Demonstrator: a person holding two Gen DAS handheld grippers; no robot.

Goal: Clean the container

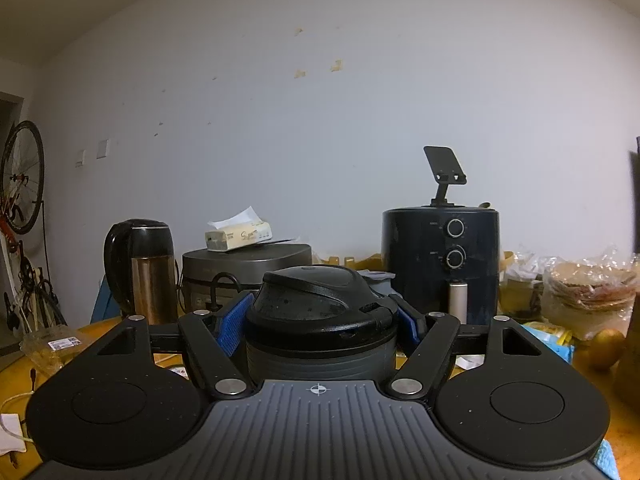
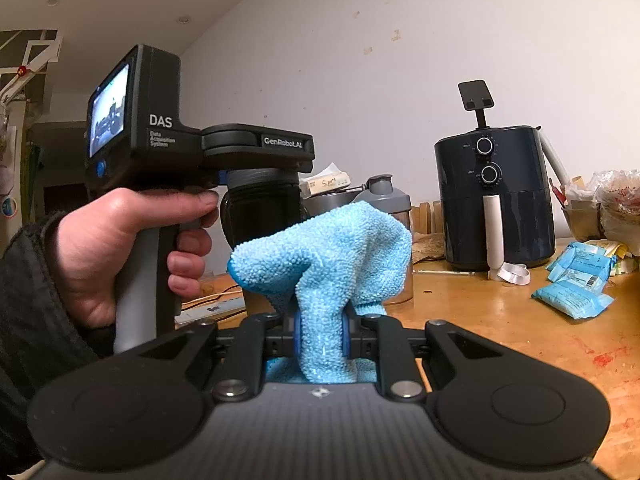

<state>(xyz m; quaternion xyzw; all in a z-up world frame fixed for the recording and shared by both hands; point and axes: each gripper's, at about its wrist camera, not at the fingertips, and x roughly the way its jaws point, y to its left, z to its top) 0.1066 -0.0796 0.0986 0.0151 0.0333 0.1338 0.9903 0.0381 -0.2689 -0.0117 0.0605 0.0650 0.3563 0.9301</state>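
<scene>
Two tools: left (image 1: 320, 320) clamps container (image 1: 320, 312); right (image 2: 320, 336) pinches cloth (image 2: 324, 256).

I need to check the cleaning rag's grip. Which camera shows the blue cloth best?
The right wrist view: the blue cloth fills its centre, pinched between the right gripper jaws. The left wrist view shows only a small blue corner at its bottom edge.

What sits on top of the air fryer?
A black phone stand stands on the air fryer, holding no phone. Whatever lies behind the stand's base on the lid is hidden.
</scene>
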